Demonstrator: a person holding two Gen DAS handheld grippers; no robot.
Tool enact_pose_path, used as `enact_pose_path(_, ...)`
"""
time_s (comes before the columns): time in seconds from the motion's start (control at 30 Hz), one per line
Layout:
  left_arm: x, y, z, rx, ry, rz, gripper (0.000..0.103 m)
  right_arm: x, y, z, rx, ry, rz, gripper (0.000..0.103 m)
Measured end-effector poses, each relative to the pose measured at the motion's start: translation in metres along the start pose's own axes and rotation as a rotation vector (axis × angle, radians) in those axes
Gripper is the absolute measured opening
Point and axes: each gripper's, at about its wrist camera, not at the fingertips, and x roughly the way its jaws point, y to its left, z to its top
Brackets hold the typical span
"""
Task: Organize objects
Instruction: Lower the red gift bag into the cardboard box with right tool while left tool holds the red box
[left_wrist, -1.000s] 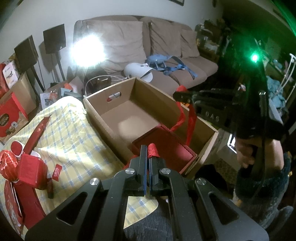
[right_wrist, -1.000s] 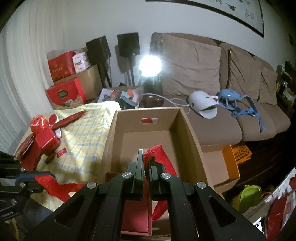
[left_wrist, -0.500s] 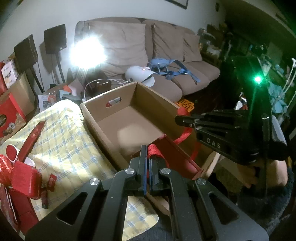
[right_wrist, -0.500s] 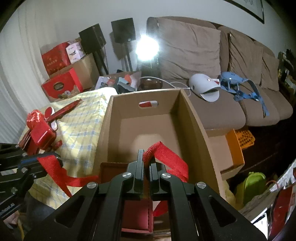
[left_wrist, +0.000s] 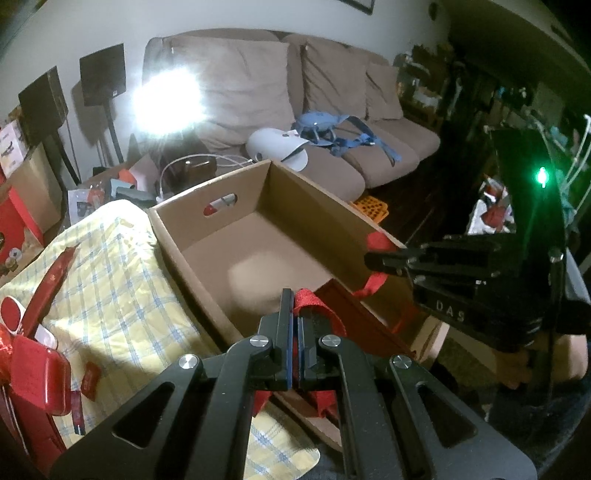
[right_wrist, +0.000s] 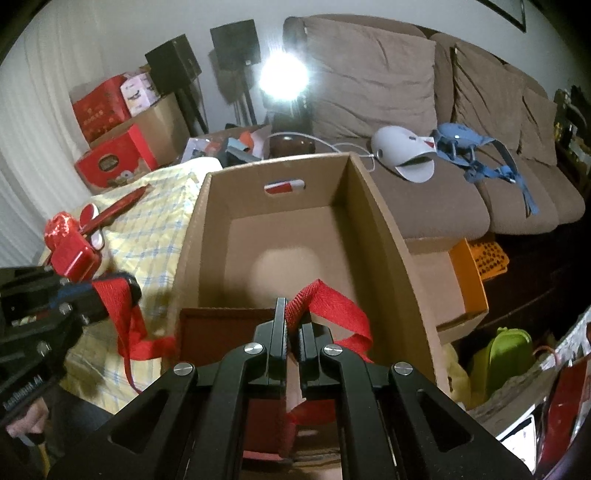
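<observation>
A dark red box (left_wrist: 354, 317) with two red strap handles hangs at the near end of an open cardboard box (left_wrist: 295, 199). My left gripper (left_wrist: 293, 306) is shut on one red strap (left_wrist: 314, 301). My right gripper (right_wrist: 291, 317) is shut on the other red strap (right_wrist: 328, 306). In the right wrist view the dark red box (right_wrist: 218, 332) sits at the near rim of the cardboard box (right_wrist: 373, 221), whose floor is bare. The right gripper (left_wrist: 373, 258) shows at the right of the left wrist view, the left gripper (right_wrist: 129, 291) at the left of the right wrist view.
A yellow checked cloth (left_wrist: 110, 295) covers the table left of the cardboard box, with red gift items (right_wrist: 74, 251) on it. A beige sofa (right_wrist: 424, 110) stands behind, bearing a white object (right_wrist: 402, 151) and blue straps (right_wrist: 480, 155). Red cartons (right_wrist: 107, 122) and an orange crate (right_wrist: 480, 262) stand around.
Both grippers, still holding the straps, have carried the dark red box forward, farther over the near end of the cardboard box. The straps are drawn tighter.
</observation>
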Motion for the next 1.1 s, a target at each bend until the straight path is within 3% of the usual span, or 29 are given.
enact_pose_path(0.4,0.032,0.025,-0.006,-0.134,0.018,-0.020,0.002,0.027,-0.006,-0.007,0.043,0.107,-0.008,0.005)
enact_pose_path(0.83,0.060,0.024,0.000,-0.125,0.054,-0.012,0.002,0.029,-0.006,-0.006,0.040,0.104,-0.004,0.005)
enact_pose_path(1.1,0.060,0.023,0.019,-0.118,0.038,-0.005,0.002,0.020,-0.006,-0.006,0.034,0.090,0.024,0.006)
